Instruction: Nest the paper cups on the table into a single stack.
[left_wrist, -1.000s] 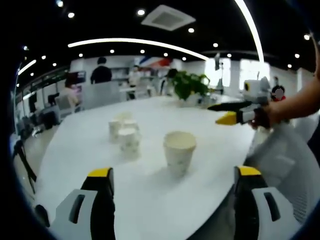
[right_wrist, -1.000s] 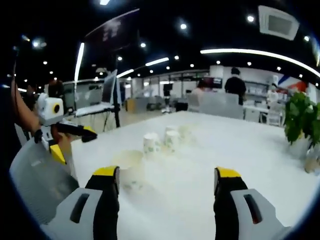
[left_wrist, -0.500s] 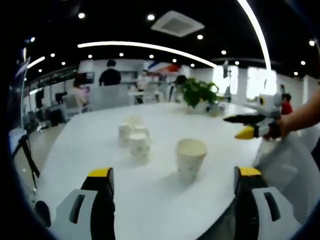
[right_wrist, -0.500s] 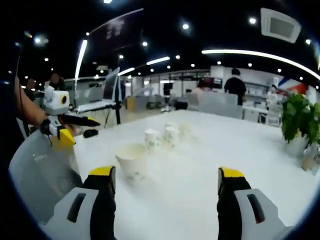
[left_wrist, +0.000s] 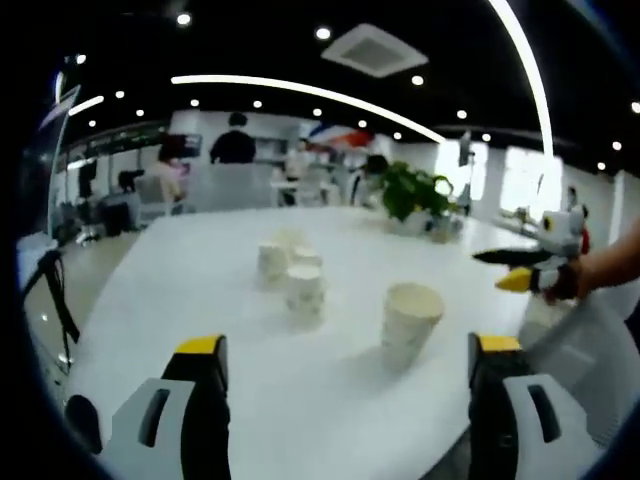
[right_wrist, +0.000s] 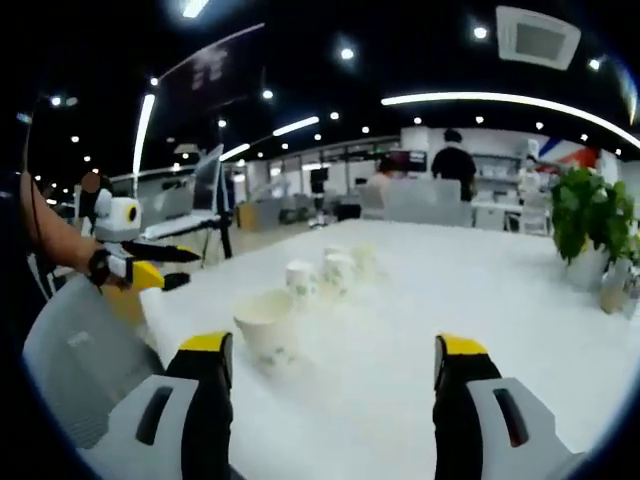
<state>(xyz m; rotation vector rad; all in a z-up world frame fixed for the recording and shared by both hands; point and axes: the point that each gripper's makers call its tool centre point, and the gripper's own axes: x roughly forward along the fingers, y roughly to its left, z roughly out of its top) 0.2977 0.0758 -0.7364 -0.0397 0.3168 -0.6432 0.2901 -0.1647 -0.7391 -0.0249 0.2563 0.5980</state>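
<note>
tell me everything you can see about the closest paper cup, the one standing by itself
The nearest paper cup is off-white with a faint speckled print, tapering toward its base. It stands upright, mouth open and empty as far as can be seen, on the white table, apart from the cluster of smaller-looking cups behind it. Nothing touches it but the tabletop.

Bare white table (left_wrist: 200, 300) lies open ahead of both grippers, broken only by one cup (left_wrist: 409, 323) standing alone in front, a tight cluster of cups (left_wrist: 292, 268) further back, and a potted plant (right_wrist: 588, 225) near the far edge.
</note>
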